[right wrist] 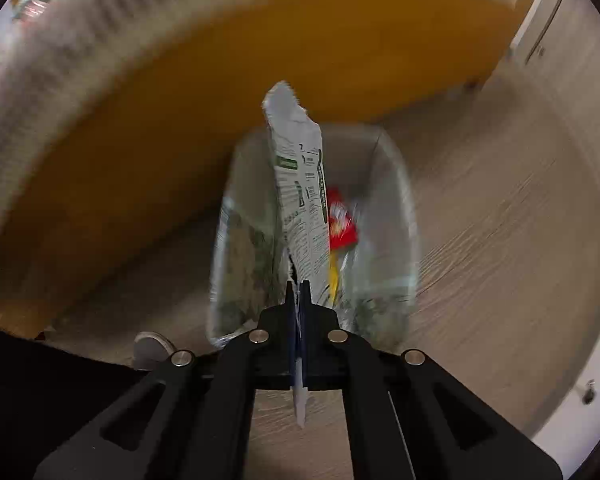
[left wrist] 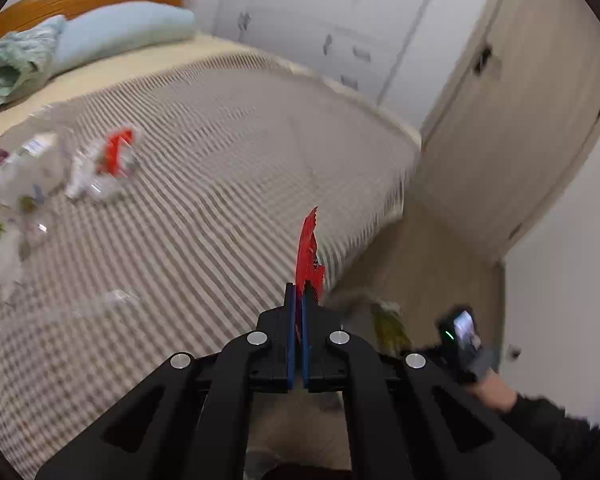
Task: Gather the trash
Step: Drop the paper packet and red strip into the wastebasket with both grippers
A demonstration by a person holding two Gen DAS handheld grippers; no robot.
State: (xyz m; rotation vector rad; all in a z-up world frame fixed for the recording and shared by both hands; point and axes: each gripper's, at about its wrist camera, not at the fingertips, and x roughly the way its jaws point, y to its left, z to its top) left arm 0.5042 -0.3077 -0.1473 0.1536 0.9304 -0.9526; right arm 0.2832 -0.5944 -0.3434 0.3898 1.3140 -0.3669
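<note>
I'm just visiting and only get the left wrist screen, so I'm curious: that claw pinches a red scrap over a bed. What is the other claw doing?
Observer: The right claw is shut on a white printed wrapper.
Operator: Where is it taking that?
Observer: It points down at a bin lined with a clear bag, standing on the wood floor beside the bed's orange side board.
Operator: Is anything in the bin already?
Observer: Yes, a red packet lies inside, with something yellow just below it.
Operator: Has the white wrapper been dropped?
Observer: Not yet; it is pinched between the pads, sticking out above the bin.
</note>
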